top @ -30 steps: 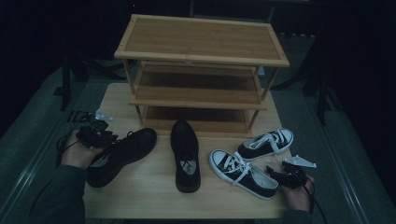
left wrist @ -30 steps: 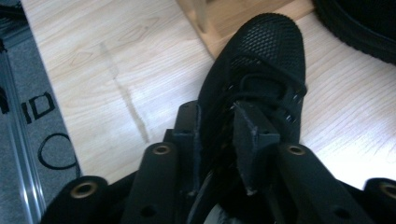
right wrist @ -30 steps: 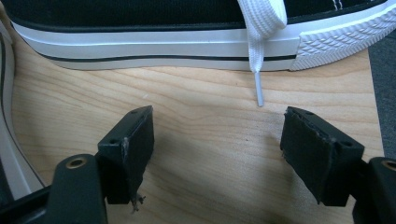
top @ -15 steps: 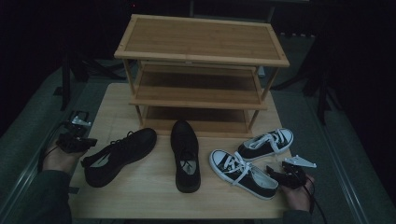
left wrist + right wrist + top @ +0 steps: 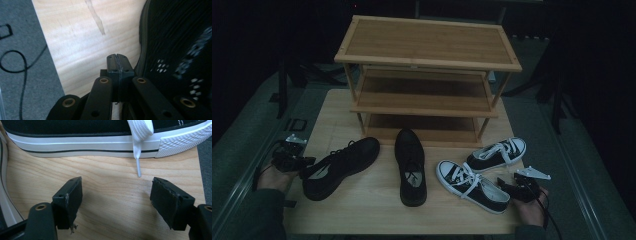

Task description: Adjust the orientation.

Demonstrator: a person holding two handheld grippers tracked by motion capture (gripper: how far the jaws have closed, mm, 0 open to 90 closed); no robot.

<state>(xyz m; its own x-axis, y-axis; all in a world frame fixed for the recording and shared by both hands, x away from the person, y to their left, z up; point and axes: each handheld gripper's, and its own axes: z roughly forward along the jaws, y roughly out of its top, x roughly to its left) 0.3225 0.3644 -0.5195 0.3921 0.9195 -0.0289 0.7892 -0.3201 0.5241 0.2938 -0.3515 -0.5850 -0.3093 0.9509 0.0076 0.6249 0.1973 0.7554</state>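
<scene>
Two black leather shoes lie on the wooden table [image 5: 362, 210], one angled at the left [image 5: 339, 167] and one pointing toward the rack at the middle [image 5: 410, 165]. Two black-and-white sneakers [image 5: 472, 186] [image 5: 497, 154] sit at the right. My left gripper [image 5: 304, 161] is at the table's left edge beside the left shoe's heel. Its jaws are shut [image 5: 116, 62] with nothing between them, and the shoe [image 5: 175, 50] lies just to their right. My right gripper [image 5: 512, 187] rests by the near sneaker's heel, open [image 5: 120, 202] and empty over bare wood, facing a sneaker's white sole [image 5: 87, 145] and lace [image 5: 138, 142].
A three-tier bamboo shoe rack [image 5: 427, 45] stands at the back of the table, its shelves bare. Grey carpet with a black cable [image 5: 20, 62] lies past the table's left edge. Dark stands flank the table.
My left gripper has let go of the left black shoe's heel, drawn back left and down to the table edge, and its jaws have shut. The right gripper has not moved.
</scene>
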